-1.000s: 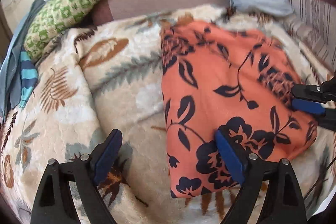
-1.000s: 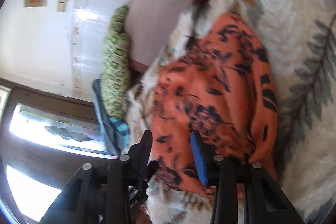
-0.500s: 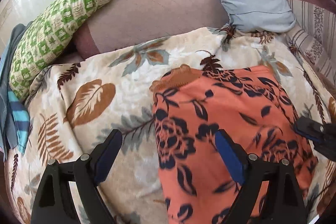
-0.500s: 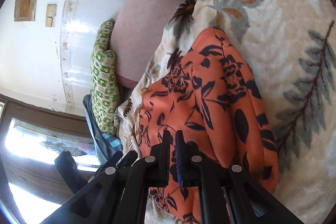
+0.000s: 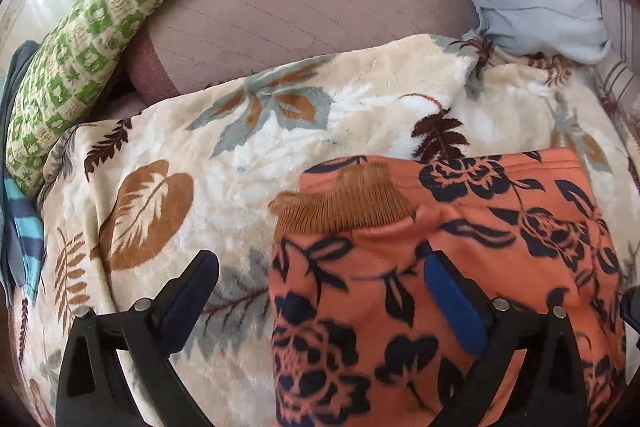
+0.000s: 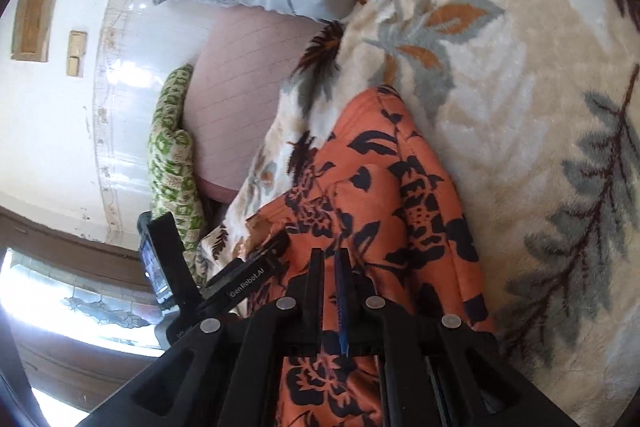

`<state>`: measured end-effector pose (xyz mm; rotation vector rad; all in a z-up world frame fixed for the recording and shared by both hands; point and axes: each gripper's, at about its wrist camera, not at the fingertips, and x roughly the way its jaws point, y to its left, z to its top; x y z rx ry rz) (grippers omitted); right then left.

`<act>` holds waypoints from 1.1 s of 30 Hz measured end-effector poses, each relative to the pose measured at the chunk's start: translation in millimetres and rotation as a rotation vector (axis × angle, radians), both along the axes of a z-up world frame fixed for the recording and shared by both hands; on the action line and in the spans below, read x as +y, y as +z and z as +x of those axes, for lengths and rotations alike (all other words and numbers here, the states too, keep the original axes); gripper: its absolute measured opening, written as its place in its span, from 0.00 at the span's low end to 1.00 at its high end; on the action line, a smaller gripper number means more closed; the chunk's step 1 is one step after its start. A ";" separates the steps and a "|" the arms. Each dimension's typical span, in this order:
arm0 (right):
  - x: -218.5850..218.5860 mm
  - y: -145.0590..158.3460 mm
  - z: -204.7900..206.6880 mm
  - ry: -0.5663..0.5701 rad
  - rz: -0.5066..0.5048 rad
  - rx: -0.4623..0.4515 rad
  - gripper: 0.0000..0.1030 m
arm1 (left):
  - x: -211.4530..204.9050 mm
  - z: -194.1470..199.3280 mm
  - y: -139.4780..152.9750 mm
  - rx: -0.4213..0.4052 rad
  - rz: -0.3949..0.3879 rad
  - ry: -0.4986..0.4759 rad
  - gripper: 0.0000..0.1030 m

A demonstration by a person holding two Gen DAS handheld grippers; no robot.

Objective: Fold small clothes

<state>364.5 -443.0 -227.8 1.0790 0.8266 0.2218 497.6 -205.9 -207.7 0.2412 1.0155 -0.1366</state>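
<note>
The orange floral garment lies on the leaf-print blanket, directly ahead of both tongs. Its ribbed brown cuff sits on top, just beyond the left gripper.

Left gripper: jaws are opening and stand spread wide. One finger hovers over the bare blanket, the other over the garment's near-left part; the garment's left edge runs between them, and no pad presses cloth.

Right gripper: jaws pressed together at the near edge of the garment. The frames suggest a thin pinch of the fabric, but the cloth between the pads is hidden.

Procedure, judged from this layout:
1. Keep the right pinch steady so the edge does not slip.
2. Lower the left gripper onto the garment's left edge, near the cuff, before closing.
3. Grip both layers, not the blanket pile beneath.
4. Lift both sides evenly to keep the fold line straight.
</note>
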 end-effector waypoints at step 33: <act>78.5 -12.1 -74.8 0.266 -0.388 0.241 0.05 | 79.5 -175.3 -39.6 -0.039 -0.104 0.057 1.00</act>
